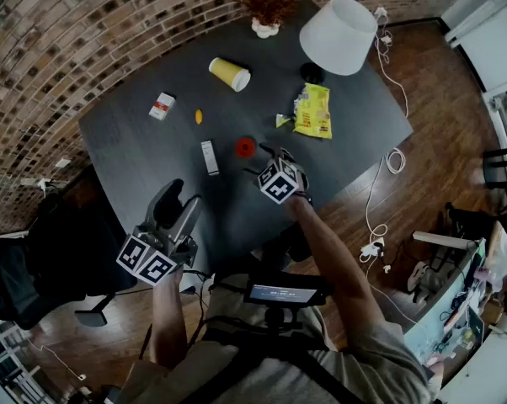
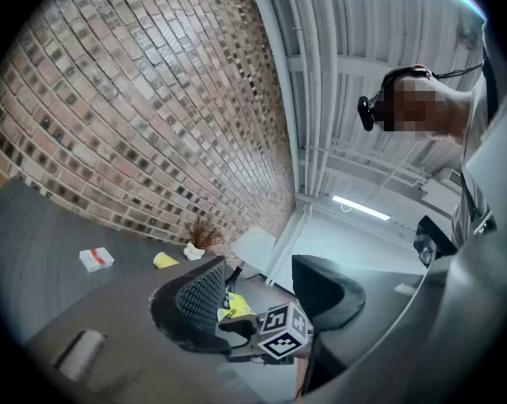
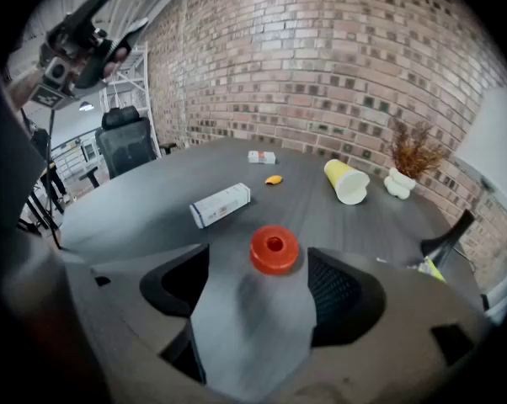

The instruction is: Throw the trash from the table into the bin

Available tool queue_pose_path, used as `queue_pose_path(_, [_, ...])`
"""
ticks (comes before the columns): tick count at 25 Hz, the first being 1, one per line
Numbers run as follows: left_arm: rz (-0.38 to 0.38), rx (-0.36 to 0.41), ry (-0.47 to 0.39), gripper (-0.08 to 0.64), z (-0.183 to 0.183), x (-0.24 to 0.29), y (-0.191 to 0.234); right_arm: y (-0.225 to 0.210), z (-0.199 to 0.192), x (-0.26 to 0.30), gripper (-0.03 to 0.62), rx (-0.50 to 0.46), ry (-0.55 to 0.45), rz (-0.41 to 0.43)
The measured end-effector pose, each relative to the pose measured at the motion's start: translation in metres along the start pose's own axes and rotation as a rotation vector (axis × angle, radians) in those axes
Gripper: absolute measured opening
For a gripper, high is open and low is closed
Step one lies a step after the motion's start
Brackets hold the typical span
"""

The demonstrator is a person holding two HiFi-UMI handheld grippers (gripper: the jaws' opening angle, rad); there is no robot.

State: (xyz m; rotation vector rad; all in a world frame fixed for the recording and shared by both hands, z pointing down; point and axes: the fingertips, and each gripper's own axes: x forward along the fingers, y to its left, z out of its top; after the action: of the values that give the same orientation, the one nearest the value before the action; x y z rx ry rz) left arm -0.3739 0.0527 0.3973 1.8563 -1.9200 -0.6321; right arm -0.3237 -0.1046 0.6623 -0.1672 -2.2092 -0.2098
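A red ring (image 1: 246, 147) (image 3: 274, 249) lies on the dark table (image 1: 152, 154). My right gripper (image 1: 269, 155) (image 3: 262, 289) points down at it and is open, with the ring just ahead of its fingertips and untouched. To the ring's left lies a long white box (image 1: 210, 157) (image 3: 221, 205). Farther back are a yellow cup (image 1: 229, 73) (image 3: 346, 181) on its side, a white-and-red box (image 1: 162, 106) (image 2: 96, 259), a small orange scrap (image 1: 199, 116) and a yellow-green snack bag (image 1: 313, 110). My left gripper (image 1: 181, 199) (image 2: 262, 284) is held level over the table's near left edge, open and empty.
A white lamp (image 1: 339, 34) and a potted dry plant (image 1: 268, 11) stand at the table's far end. A black office chair (image 1: 34, 268) is at the left. Cables (image 1: 380, 225) trail over the wooden floor on the right. A brick wall runs behind the table.
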Motion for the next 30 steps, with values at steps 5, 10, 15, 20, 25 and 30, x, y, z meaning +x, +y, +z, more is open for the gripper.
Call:
queue_pose_path(5, [-0.015, -0.006, 0.012, 0.238, 0.01, -0.002, 0.046, -0.033, 0.017, 0.067, 0.366, -0.008, 0.12, -0.023])
queue_pose_path(10, [-0.022, -0.016, 0.019, 0.238, 0.01, -0.012, 0.056, -0.034, 0.012, 0.077, 0.305, 0.031, 0.152, -0.015])
queue_pose_path(15, [-0.102, 0.012, 0.064, 0.238, -0.001, 0.002, 0.033, -0.016, 0.002, 0.018, 0.305, 0.161, 0.01, -0.057])
queue_pose_path(20, [-0.242, 0.018, 0.14, 0.238, -0.023, 0.028, -0.021, 0.012, -0.083, -0.113, 0.305, 0.413, -0.142, -0.233])
queue_pose_path(25, [-0.364, -0.025, 0.215, 0.236, -0.066, 0.054, -0.099, 0.078, -0.285, -0.219, 0.305, 0.709, -0.096, -0.409])
queue_pose_path(30, [-0.485, -0.02, 0.327, 0.236, -0.107, 0.07, -0.17, 0.188, -0.415, -0.232, 0.305, 0.929, 0.068, -0.404])
